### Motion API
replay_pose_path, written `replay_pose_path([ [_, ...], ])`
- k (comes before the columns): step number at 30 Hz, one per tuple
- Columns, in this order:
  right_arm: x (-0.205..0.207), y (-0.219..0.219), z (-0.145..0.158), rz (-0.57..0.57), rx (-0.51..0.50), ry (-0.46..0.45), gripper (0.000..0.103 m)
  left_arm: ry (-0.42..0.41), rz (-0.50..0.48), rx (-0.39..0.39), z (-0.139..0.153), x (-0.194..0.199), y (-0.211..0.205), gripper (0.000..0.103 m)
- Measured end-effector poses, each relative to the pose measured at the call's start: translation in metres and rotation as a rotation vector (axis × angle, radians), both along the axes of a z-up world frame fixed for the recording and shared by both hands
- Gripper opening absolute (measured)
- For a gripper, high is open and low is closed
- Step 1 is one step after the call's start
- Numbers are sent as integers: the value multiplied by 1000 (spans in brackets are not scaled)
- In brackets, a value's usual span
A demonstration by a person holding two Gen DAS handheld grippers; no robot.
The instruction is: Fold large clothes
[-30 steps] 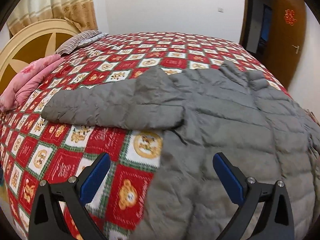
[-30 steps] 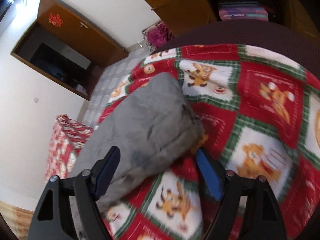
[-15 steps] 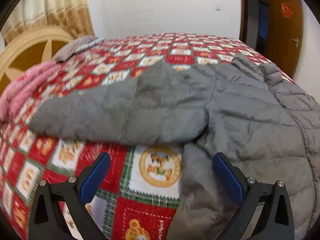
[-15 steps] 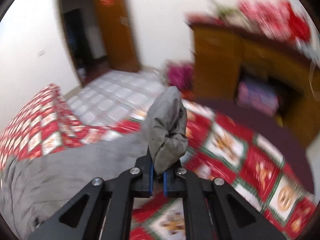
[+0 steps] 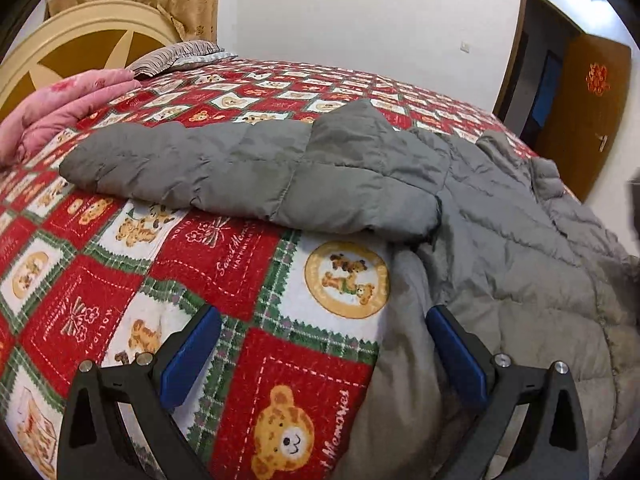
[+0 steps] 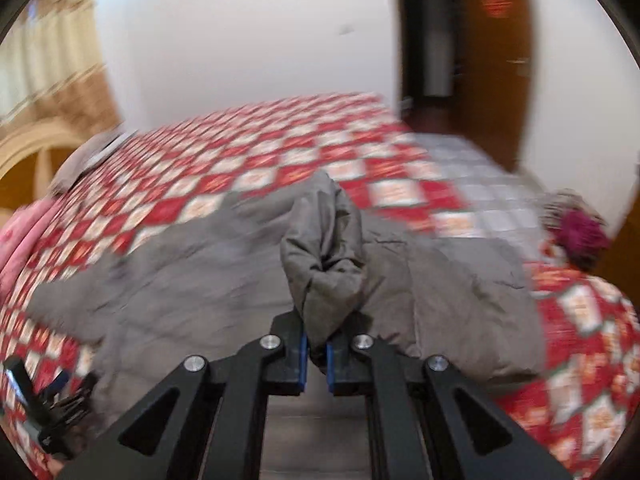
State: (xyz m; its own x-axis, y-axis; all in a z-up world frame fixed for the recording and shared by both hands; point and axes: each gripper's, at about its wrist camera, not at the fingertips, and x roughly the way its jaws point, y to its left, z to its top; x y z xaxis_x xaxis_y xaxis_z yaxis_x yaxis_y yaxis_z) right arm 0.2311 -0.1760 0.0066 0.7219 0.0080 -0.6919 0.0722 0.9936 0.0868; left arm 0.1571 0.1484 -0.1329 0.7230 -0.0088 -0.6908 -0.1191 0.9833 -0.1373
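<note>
A grey quilted jacket (image 5: 520, 240) lies spread on the red patterned bedspread (image 5: 224, 248). One sleeve (image 5: 248, 168) stretches out to the left across the bed. My left gripper (image 5: 320, 344) hangs open just above the bedspread at the jacket's left hem edge, holding nothing. In the blurred right wrist view, my right gripper (image 6: 315, 354) is shut on the bunched end of the other sleeve (image 6: 324, 248), lifted above the jacket's body (image 6: 180, 292). The left gripper (image 6: 48, 404) shows at that view's lower left.
A pink folded blanket (image 5: 60, 108) and a striped pillow (image 5: 176, 56) lie by the cream headboard (image 5: 76, 44) at the far left. A brown door (image 5: 580, 112) stands open at the far right. A purple bundle (image 6: 580, 240) sits on the tiled floor beyond the bed.
My right gripper closed on the sleeve end, lifted it and swung it over the jacket, rolling as it went. My left gripper sank closer to the bed at the hem, still open.
</note>
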Motion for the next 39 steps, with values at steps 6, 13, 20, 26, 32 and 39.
replay_pose_path([
  [6, 44, 94, -69, 152, 90, 104, 8, -5, -8, 3, -1, 0, -2, 102],
  [13, 61, 132, -101, 212, 162, 123, 19, -12, -14, -3, -2, 1, -2, 102],
  [20, 62, 108, -78, 368, 497, 96, 75, -6, -17, -1, -3, 3, -2, 102],
  [26, 33, 10, -24, 197, 312, -24, 50, 25, -14, 28, -2, 8, -6, 102],
  [32, 14, -102, -11, -171, 157, -110, 46, 7, -78, 111, 33, 13, -27, 102],
  [39, 31, -136, -92, -291, 335, 99, 21, -69, -160, 173, 93, 63, -94, 102],
])
